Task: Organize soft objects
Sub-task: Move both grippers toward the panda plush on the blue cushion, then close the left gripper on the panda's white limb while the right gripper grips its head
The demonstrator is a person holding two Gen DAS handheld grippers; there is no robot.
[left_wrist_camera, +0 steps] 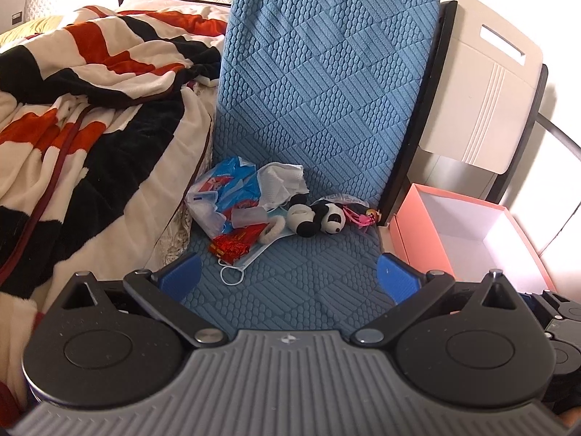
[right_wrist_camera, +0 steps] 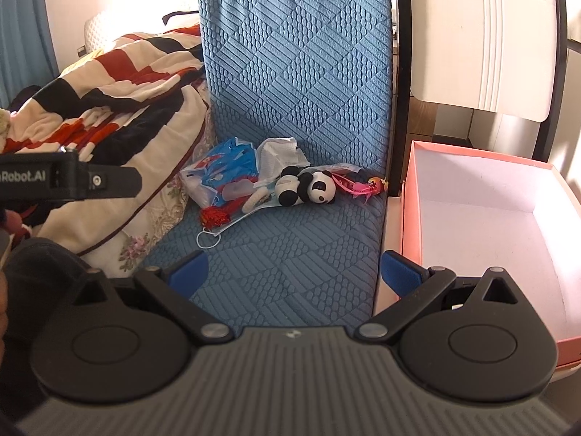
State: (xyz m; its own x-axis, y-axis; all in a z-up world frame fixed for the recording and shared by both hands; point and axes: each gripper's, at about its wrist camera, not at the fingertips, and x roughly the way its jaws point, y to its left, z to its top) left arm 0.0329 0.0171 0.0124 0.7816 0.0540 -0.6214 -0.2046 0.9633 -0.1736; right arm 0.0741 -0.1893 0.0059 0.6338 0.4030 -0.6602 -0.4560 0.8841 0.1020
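A small plush panda (left_wrist_camera: 319, 219) (right_wrist_camera: 307, 189) lies on its side at the back of a chair's blue cushion (left_wrist_camera: 290, 283) (right_wrist_camera: 290, 272). Beside it sit a blue plastic bag (left_wrist_camera: 225, 189) (right_wrist_camera: 221, 170), a white crumpled cloth (left_wrist_camera: 281, 180) (right_wrist_camera: 279, 158), a red foil packet (left_wrist_camera: 234, 245) (right_wrist_camera: 214, 216), a face mask (left_wrist_camera: 247, 254) (right_wrist_camera: 225, 227) and a pink ribbon trinket (left_wrist_camera: 359, 216) (right_wrist_camera: 359, 185). My left gripper (left_wrist_camera: 288, 278) is open over the front of the seat, well short of the pile. My right gripper (right_wrist_camera: 294, 274) is open too, empty, at the seat's front right.
An open pink box (left_wrist_camera: 417, 243) (right_wrist_camera: 410, 196) with a white inside stands right of the chair. A striped red, black and cream blanket (left_wrist_camera: 90, 127) (right_wrist_camera: 120, 83) covers the bed at left. A cream folding chair (left_wrist_camera: 483, 83) (right_wrist_camera: 483, 36) stands behind the box. The left gripper's body (right_wrist_camera: 69, 180) shows at left.
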